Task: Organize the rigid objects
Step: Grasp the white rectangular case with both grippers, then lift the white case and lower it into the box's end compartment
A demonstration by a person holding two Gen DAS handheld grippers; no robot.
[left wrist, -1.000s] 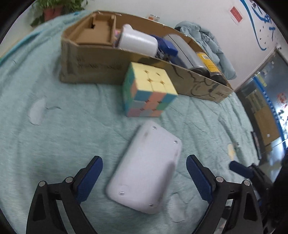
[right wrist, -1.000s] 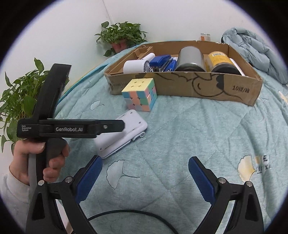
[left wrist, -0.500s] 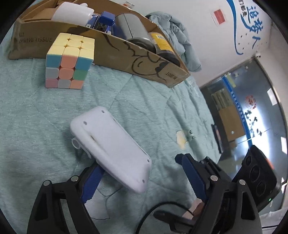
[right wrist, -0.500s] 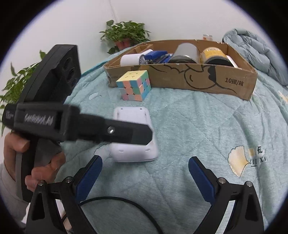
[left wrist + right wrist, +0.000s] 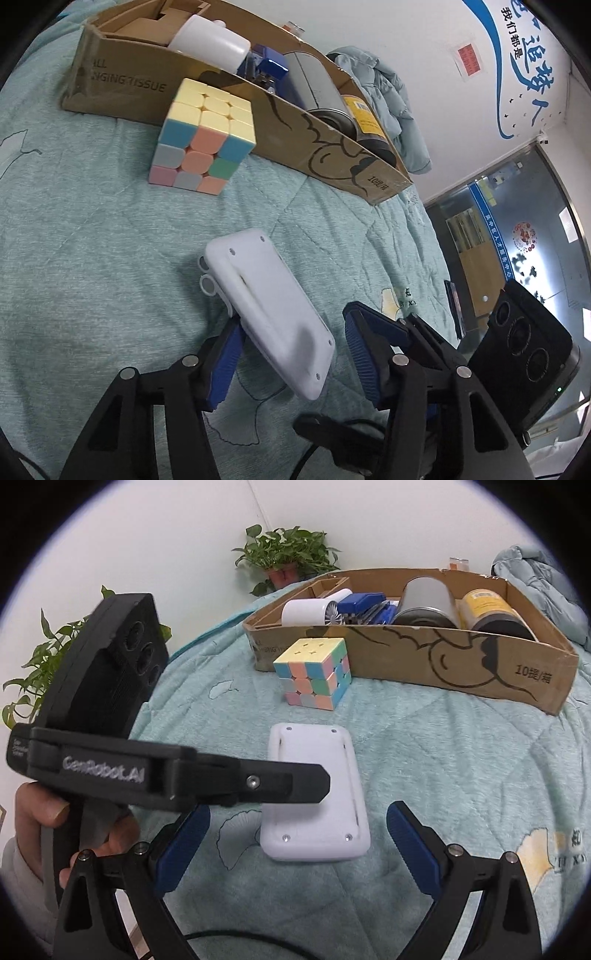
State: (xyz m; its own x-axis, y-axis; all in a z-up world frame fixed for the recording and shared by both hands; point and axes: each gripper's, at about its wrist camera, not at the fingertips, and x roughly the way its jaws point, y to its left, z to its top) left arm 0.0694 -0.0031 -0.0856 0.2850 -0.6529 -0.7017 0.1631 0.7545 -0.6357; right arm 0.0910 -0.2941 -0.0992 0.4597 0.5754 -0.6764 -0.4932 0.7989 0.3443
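Most items already sit in the box (image 5: 546, 672) at upper right, while the cube (image 5: 314, 672) and white case (image 5: 314, 794) (mid-frame, on the blanket) remain out, the left gripper (image 5: 291, 362) wide astride the case, right gripper (image 5: 295, 842) wide, empty.

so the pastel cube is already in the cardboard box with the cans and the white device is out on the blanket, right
Not quite. The pastel cube is not in the cardboard box; it sits on the blanket just in front of the box's wall, as the right wrist view shows. The cans are inside, and the white device lies on the blanket.
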